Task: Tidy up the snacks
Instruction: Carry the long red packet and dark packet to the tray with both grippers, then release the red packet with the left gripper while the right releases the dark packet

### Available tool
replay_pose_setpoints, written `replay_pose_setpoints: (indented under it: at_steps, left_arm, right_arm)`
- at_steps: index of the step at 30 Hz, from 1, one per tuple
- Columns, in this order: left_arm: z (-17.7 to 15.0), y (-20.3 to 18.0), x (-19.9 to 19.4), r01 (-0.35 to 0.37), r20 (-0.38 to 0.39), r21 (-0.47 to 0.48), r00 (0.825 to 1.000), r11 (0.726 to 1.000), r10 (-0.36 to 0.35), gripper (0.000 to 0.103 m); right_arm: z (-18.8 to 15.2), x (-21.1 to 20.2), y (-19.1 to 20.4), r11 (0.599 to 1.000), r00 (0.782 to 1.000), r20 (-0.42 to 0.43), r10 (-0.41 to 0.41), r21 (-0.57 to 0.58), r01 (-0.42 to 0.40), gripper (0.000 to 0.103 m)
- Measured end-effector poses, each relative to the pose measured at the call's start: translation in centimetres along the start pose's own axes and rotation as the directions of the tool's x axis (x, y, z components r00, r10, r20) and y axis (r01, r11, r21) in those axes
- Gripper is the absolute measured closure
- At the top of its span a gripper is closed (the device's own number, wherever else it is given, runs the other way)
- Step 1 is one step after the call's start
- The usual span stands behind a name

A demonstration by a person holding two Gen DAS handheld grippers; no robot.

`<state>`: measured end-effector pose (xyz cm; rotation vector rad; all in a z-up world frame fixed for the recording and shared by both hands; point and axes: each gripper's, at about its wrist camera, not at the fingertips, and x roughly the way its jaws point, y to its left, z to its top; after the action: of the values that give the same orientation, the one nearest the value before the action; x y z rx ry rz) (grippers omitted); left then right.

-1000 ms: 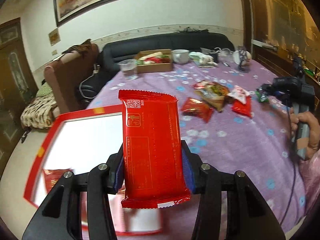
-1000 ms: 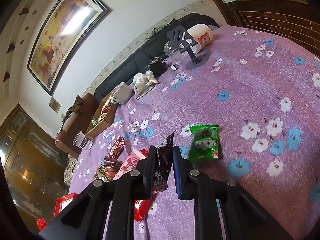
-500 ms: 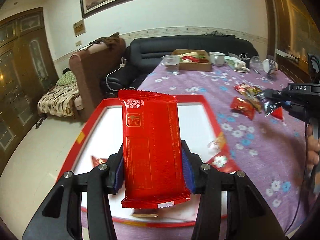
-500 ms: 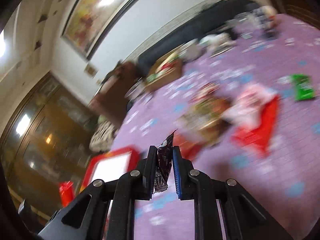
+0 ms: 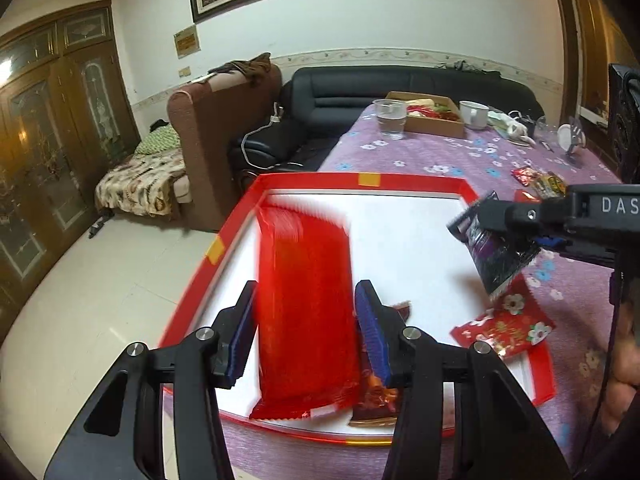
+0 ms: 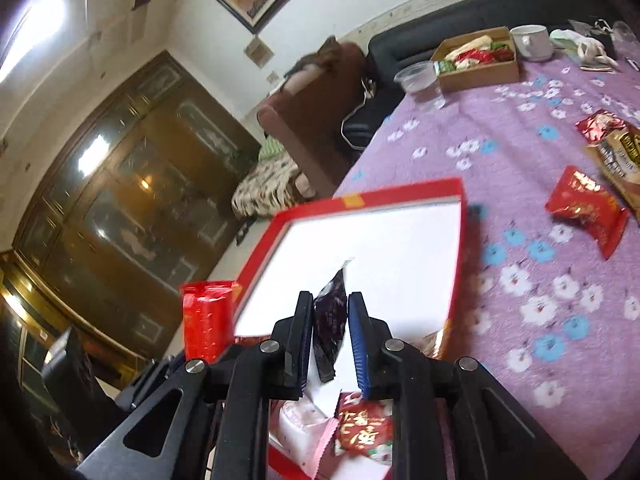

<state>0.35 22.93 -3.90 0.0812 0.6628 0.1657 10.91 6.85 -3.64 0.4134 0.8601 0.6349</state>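
The left claw (image 5: 306,336) stands apart, the red wafer packet (image 5: 306,312) blurred between its fingers, long axis running straight ahead, directly above the red-rimmed tray (image 5: 416,181). The right claw (image 6: 330,340) is clamped on a dark snack sachet (image 6: 330,328), the tray floor directly below and ahead of it. Judged nearer to release: the left.

I see the surface (image 6: 500,152) in its purple flowered cloth — the red-rimmed tray (image 5: 400,180) just beyond my fingers, loose snack packets (image 6: 586,210) right of them, cardboard box (image 6: 478,74), plastic cup (image 5: 390,119) and mug (image 5: 474,113) far ahead.
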Motion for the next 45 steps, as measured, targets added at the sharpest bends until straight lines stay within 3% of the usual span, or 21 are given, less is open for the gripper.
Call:
replay_pose_setpoints:
  at_steps: [2, 4, 8, 13, 19, 21, 23, 25, 27, 30, 33, 39, 45]
  left_arm:
    - [0.0, 0.3, -0.3, -0.019, 0.021, 0.008, 1.0, 1.0, 0.019, 0.048]
    - [-0.1, 0.9, -0.6, -0.02, 0.034, 0.002, 0.999, 1.0, 0.02, 0.041]
    - [-0.2, 1.6, -0.7, -0.023, 0.045, -0.003, 0.999, 1.0, 0.023, 0.041]
    - [-0.5, 2.5, -0.5, -0.021, 0.037, -0.027, 0.999, 0.999, 0.022, 0.041]
    - [-1.0, 3.1, -0.7, -0.02, 0.027, -0.044, 0.999, 0.999, 0.021, 0.041]
    - [-1.2, 3.3, -0.9, -0.02, 0.025, -0.048, 0.999, 0.999, 0.021, 0.041]
    - [-1.2, 3.4, -1.0, -0.024, 0.024, -0.048, 0.999, 0.999, 0.025, 0.041]
    - [-1.2, 3.6, -1.1, -0.034, 0.024, -0.054, 0.999, 0.998, 0.035, 0.041]
    - [-1.2, 3.7, -1.2, -0.034, 0.023, -0.065, 0.999, 0.997, 0.036, 0.041]
    - [-1.0, 3.3, -1.3, -0.031, 0.026, -0.064, 0.999, 0.997, 0.033, 0.041]
    - [-0.9, 2.4, -1.5, -0.027, 0.029, -0.044, 0.999, 0.999, 0.028, 0.041]
    - [-0.9, 1.4, -2.3, -0.027, 0.042, -0.018, 0.999, 0.999, 0.028, 0.035]
    - [-0.7, 0.1, -3.0, -0.029, 0.049, 0.017, 0.998, 0.999, 0.028, 0.035]
  right_arm:
    - [-0.4, 0.0, 0.0, 1.0, 1.0, -0.005, -0.008, 0.002, 0.008, 0.074]
    - [-0.6, -0.5, -0.6, 1.0, 1.0, -0.01, -0.028, 0.008, 0.028, 0.073]
    - [-1.8, -1.3, -1.5, 0.999, 0.997, -0.066, -0.03, 0.031, 0.032, 0.073]
    - [-3.8, -1.4, -1.4, 0.995, 0.987, -0.129, -0.093, 0.013, 0.095, 0.075]
    - [-5.2, 2.1, 0.8, 0.994, 0.971, -0.217, -0.102, -0.054, 0.092, 0.075]
    - [-5.3, 2.8, 2.0, 0.993, 0.971, -0.214, -0.105, -0.075, 0.091, 0.069]
    - [-5.4, 2.9, 2.8, 0.995, 0.97, -0.23, -0.075, -0.082, 0.057, 0.065]
    - [-5.2, 2.4, 2.5, 0.998, 0.966, -0.255, 0.038, -0.032, -0.048, 0.066]
    - [-4.9, 1.6, 1.4, 0.997, 0.966, -0.246, 0.076, 0.031, -0.071, 0.065]
    - [-4.5, 0.7, -0.9, 0.991, 0.968, -0.237, 0.085, 0.117, -0.058, 0.065]
    - [-4.8, 0.6, -1.6, 0.983, 0.957, -0.258, 0.136, 0.156, -0.097, 0.066]
    - [-5.6, 0.9, -1.2, 0.992, 0.946, -0.304, 0.112, 0.087, -0.09, 0.066]
    - [-6.8, 0.2, -0.9, 0.988, 0.923, -0.352, 0.155, 0.068, -0.14, 0.065]
